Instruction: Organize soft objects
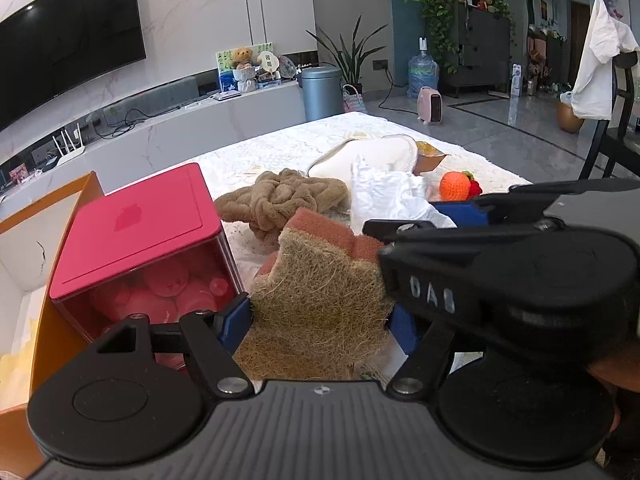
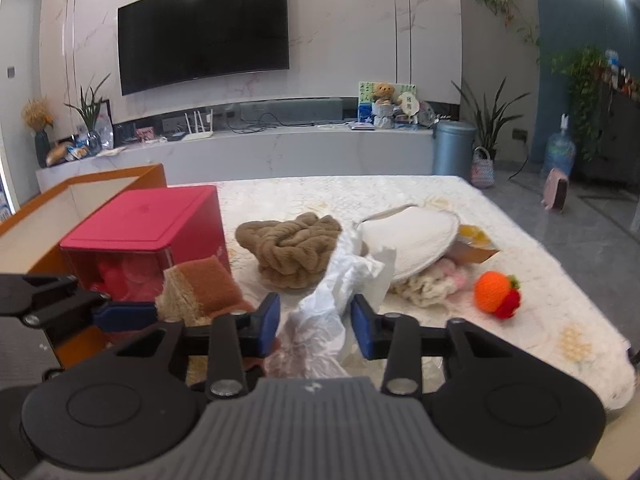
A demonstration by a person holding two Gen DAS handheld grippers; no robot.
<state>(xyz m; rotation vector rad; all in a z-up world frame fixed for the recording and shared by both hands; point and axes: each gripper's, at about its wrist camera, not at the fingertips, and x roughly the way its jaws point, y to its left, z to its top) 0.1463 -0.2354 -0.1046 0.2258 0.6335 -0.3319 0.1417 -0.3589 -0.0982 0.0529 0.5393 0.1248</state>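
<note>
— Step in hand?

— Sorting, roughly midway, judging by the spread. Found the scouring sponge (image 1: 320, 304) near and left of centre, just beside the red box (image 1: 136, 224), and caught crosswise in the left gripper (image 1: 320, 322). Saw the pads set wide yet pressed against both fibrous flanks. Could not confirm whether lifted clear of the quilted cover (image 2: 400, 192).

— And on the right?

— Found a white crumpled sheet (image 2: 340, 280) just right of the sponge, threaded between the fingers of the right gripper (image 2: 315, 324). Saw those fingers parted a little, flanking the sheet without visibly squeezing it. Judged it not gripped.

— Farther out?

— Noted a brown knotted cushion (image 2: 292, 248) behind the sponge. Noted a white round pad (image 2: 412, 236) farther right, touching the sheet's far end. Spotted an orange knitted fruit (image 2: 494, 290) off to the right, apart from the rest. Saw the red box lidded, with soft shapes dimly visible through its clear front. Saw an orange-walled bin (image 2: 154, 176) at the far left behind it, open on top.

— Next move?

— Probably carrying the sponge leftward to a container. Could not tell which one was meant: the box called for lifting its lid, the bin for passing over the box. Needed a steady squeeze either way, given springy fibre. Needed fuller closing on the sheet, being thin, limp and likely to trail.
</note>
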